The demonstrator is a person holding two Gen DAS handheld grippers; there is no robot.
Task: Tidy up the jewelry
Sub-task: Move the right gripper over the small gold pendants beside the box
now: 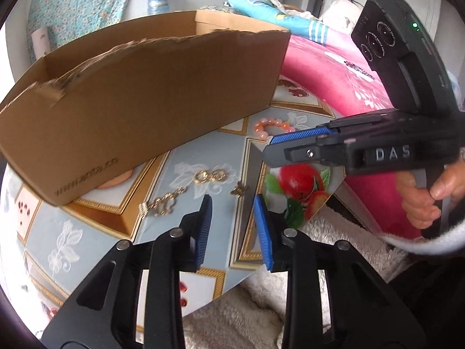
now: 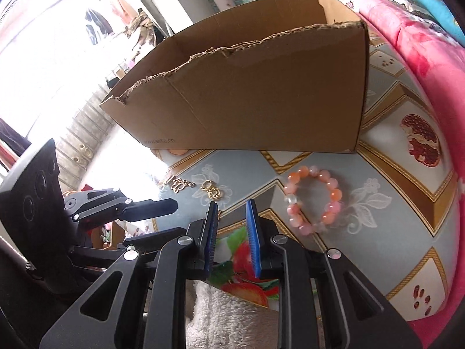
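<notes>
An open brown cardboard box with a torn rim stands on the patterned table. In front of it lie a gold chain piece, a pair of gold rings and a small gold bee charm. A pink and orange bead bracelet lies to the right. My left gripper is open and empty, just before the gold pieces. My right gripper is open and empty, left of the bracelet; it also shows in the left wrist view.
The table has a blue, gold and fruit-print cover. A pink blanket lies on the right, and a white fluffy cloth lies below the table's near edge. The left gripper shows in the right wrist view.
</notes>
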